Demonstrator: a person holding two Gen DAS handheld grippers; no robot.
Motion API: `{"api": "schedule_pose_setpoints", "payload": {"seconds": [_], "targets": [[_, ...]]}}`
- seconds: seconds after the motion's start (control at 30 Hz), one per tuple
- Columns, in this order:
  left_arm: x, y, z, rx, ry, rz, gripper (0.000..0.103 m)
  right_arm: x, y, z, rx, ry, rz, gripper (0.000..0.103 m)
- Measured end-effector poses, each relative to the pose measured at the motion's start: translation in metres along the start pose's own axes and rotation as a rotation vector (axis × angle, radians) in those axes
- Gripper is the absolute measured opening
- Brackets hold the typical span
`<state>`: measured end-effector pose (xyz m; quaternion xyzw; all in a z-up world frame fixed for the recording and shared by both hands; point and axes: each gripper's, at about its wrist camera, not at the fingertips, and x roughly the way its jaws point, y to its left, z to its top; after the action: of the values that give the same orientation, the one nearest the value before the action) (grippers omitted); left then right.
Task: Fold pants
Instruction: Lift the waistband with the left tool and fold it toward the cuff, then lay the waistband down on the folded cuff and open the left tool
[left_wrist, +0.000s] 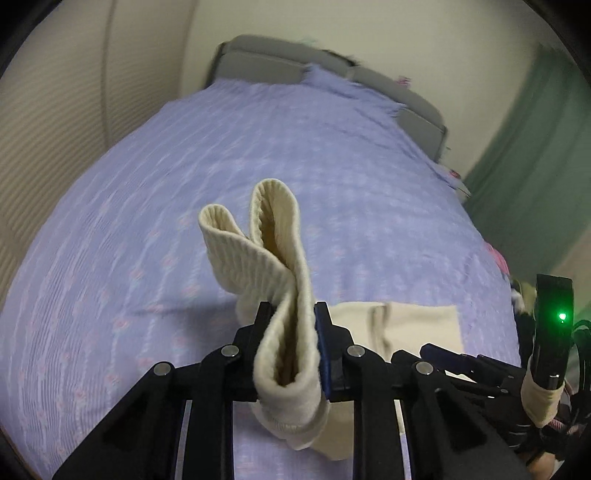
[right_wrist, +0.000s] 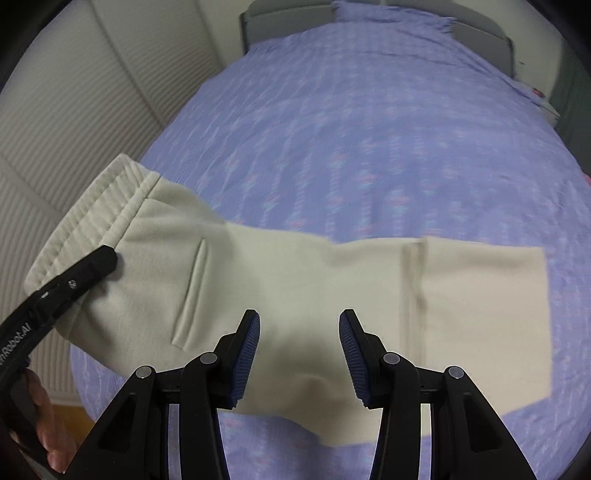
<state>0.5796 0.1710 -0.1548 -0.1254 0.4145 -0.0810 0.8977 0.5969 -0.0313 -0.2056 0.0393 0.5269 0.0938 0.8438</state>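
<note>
Left hand-held gripper clamped on cream pants waistband above bed, right hand-held gripper half-open, empty; fold-over next.

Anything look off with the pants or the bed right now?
Nothing damaged. The cream pants lie across the lilac bedspread; the left gripper pinches the bunched waistband, lifted and twisted. The right gripper is open above them.

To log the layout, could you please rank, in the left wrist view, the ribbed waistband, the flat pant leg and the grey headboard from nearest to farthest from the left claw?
1. Ribbed waistband: clamped in the left claw.
2. Flat pant leg: on the bed, just right of it.
3. Grey headboard: far end, top.
</note>
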Motion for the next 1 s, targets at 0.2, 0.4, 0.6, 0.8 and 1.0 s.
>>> {"api": "schedule_pose_setpoints", "payload": {"seconds": [0.2, 0.4, 0.6, 0.8, 1.0], "targets": [[0.004, -0.106, 0.003, 0.119, -0.013, -0.049, 0.022, -0.037, -0.076, -0.009, 0.049, -0.042, -0.027, 0.047], [0.027, -0.212, -0.005, 0.215, 0.016, -0.099, 0.019, -0.064, -0.165, -0.025, 0.109, -0.047, -0.036, 0.047], [0.084, -0.308, -0.032, 0.266, 0.124, -0.122, 0.018, -0.062, -0.254, -0.036, 0.177, -0.009, -0.044, 0.047], [0.158, -0.373, -0.067, 0.324, 0.247, -0.071, 0.018, -0.027, -0.329, -0.049, 0.24, 0.055, -0.067, 0.047], [0.206, -0.391, -0.098, 0.363, 0.376, 0.004, 0.031, -0.003, -0.374, -0.074, 0.291, 0.141, -0.104, 0.047]]}}
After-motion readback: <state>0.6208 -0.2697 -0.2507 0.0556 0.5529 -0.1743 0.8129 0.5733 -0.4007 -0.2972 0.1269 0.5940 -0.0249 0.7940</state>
